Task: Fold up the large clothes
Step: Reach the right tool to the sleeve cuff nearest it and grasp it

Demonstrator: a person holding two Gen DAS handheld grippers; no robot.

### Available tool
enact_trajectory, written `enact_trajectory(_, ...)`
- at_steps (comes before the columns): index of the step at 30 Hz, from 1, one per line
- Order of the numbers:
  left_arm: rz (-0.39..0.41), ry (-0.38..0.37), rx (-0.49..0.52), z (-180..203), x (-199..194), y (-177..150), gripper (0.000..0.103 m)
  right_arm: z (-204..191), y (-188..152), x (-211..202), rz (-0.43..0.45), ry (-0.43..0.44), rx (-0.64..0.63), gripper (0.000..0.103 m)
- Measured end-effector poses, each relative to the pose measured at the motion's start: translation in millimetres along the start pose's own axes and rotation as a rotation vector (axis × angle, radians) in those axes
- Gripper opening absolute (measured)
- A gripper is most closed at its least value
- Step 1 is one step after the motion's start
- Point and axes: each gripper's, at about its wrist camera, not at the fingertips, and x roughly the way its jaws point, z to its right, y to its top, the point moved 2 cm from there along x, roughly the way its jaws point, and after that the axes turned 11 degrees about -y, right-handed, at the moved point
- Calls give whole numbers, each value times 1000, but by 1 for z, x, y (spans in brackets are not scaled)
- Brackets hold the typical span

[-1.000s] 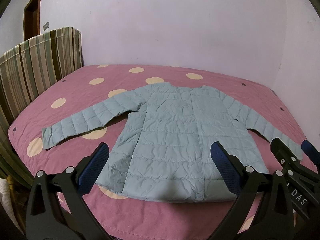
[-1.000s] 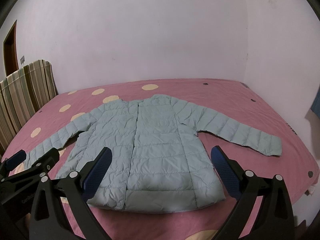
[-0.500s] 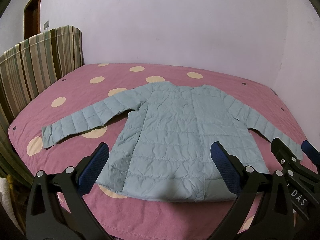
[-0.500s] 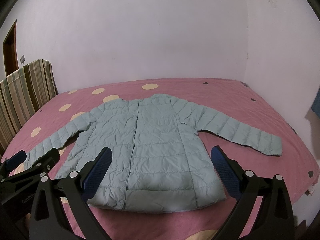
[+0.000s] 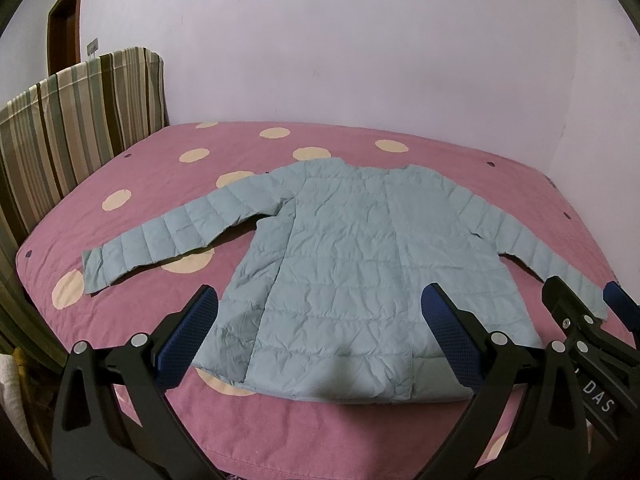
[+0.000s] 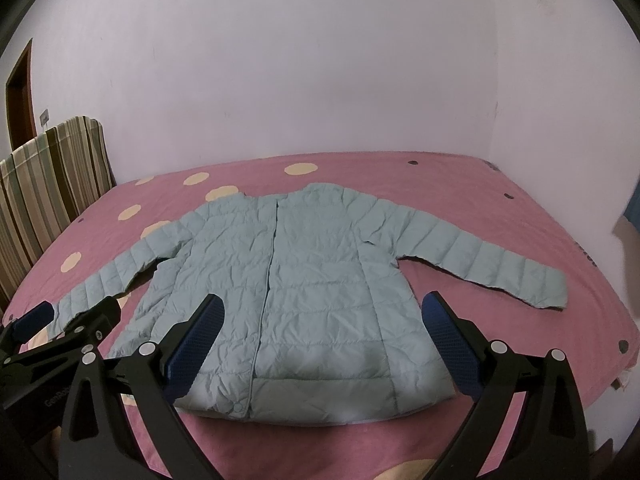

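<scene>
Quilted jacket (image 5: 360,264) flat, sleeves spread, crinkled

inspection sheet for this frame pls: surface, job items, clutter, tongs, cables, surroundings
Surface: pink bedspread with cream dots.
Job's things: pale blue jacket lying flat, front up, closed, both sleeves spread, unfolded.
Clutter: nothing seen on the bed.
Grippers: left tongs open, right tongs open; both hover near the hem, holding nothing.
Cables: nothing seen.
Surroundings: striped headboard at left, plain wall behind, brown door far left.
</scene>
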Motion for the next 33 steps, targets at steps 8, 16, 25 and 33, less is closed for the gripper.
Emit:
enact_trajectory(8,-45,-23,-4,-2,22,1,101,-3,-2,15,-16,6,9,98)
enact_trajectory(16,-111,15,-118,-38,76,2,101,35,-1,65,-99,36,162,98)
enact_trajectory(25,-228,152,-280,-118,150,-6,101,168,-26,162,-233,-96,509,78)
enact_trajectory(33,-259,243,-380,-161,175,-16,101,272,-66,210,-292,-175,862,60)
